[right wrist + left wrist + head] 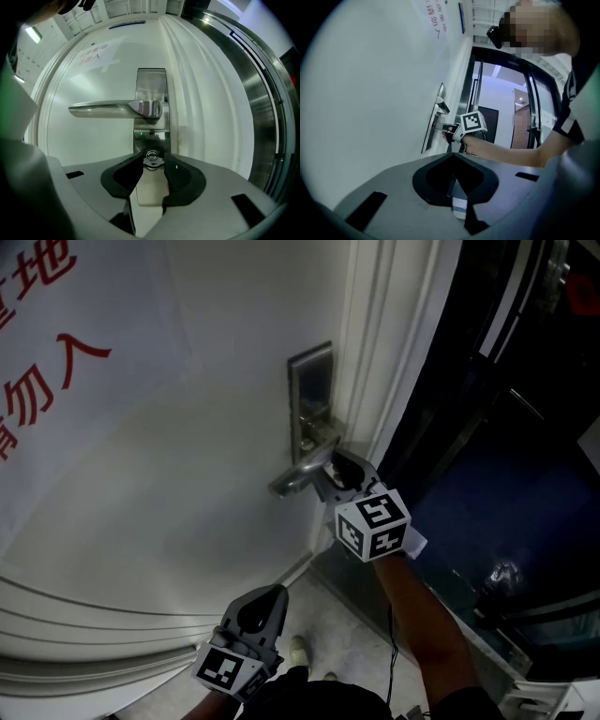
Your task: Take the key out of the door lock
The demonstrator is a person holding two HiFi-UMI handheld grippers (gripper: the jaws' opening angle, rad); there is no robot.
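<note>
Key (152, 161) sits in the lock plate (151, 138) below the handle (112, 108). We see this only in the right gripper view, where the right gripper (153, 165) presses its jaws on the head. In the head view that gripper hides it against the door (187, 484), with the left gripper (265, 604) lower and well apart. The left gripper view shows us its jaws together, empty.

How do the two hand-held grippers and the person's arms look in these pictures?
The left hand-held gripper and the right hand-held gripper are grey, black around the jaws. Each carries a white cube with black square markers. A thin dark cable hangs under the right arm.
</note>
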